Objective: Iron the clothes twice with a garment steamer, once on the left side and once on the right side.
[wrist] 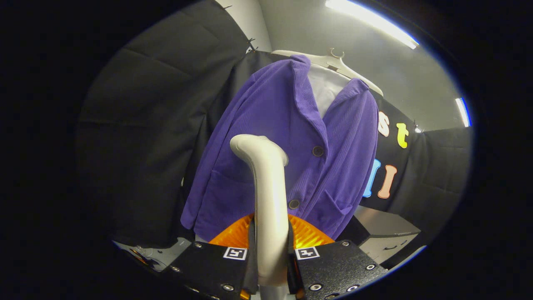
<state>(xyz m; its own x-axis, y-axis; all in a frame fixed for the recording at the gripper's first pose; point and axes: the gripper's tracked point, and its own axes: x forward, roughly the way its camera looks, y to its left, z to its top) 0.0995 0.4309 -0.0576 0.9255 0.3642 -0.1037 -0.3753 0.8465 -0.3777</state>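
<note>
A purple corduroy jacket (pixel 283 146) hangs on a white hanger (pixel 337 62) in front of the black booth wall, over a white shirt (pixel 327 89). It has two dark buttons down the front and patch pockets low on both sides. My gripper (pixel 270 254) is shut on the white handle of the garment steamer (pixel 266 196). The handle rises between my fingers and bends at its head toward the jacket's left front panel, at about mid height. An orange part of the steamer (pixel 306 235) shows just behind the fingers. Whether the head touches the cloth I cannot tell.
A grey cabinet or table (pixel 385 233) stands low to the right of the jacket. Black quilted cloth hangs on the left side and behind. Ceiling strip lights (pixel 370 21) glow above.
</note>
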